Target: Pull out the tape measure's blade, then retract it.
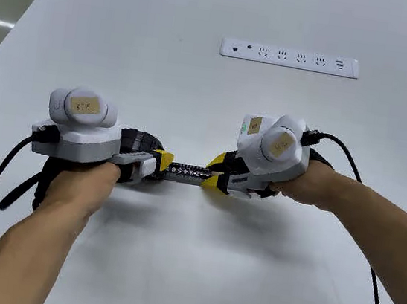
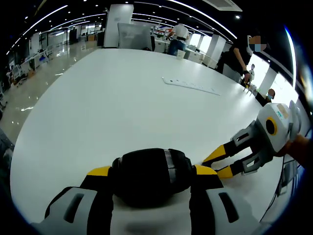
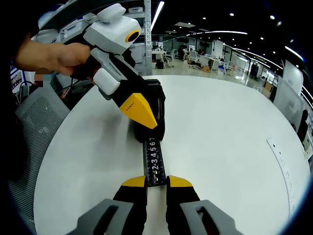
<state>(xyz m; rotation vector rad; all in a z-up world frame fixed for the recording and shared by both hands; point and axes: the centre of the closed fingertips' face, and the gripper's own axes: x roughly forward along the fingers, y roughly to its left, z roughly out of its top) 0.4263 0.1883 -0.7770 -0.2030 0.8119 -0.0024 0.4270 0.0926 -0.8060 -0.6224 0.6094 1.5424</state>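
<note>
One tape measure (image 2: 146, 178), two grippers, and one short stretch of blade (image 3: 154, 164) drawn out above the white table (image 1: 197, 84).

In the head view I count one power strip (image 1: 289, 57) far back on the table. Each gripper carries one tan sticker (image 1: 85, 106), its writing too small for me to read. The left gripper (image 1: 149, 166) and right gripper (image 1: 215, 177) face each other with the blade bridging them. In the left gripper view my jaws are spread to the width of the tape measure's black case and clamp it from both sides, yellow tips touching it. In the right gripper view the jaws are pinched narrow on the blade's end, where I read 2 3 4 5 6 7.
</note>
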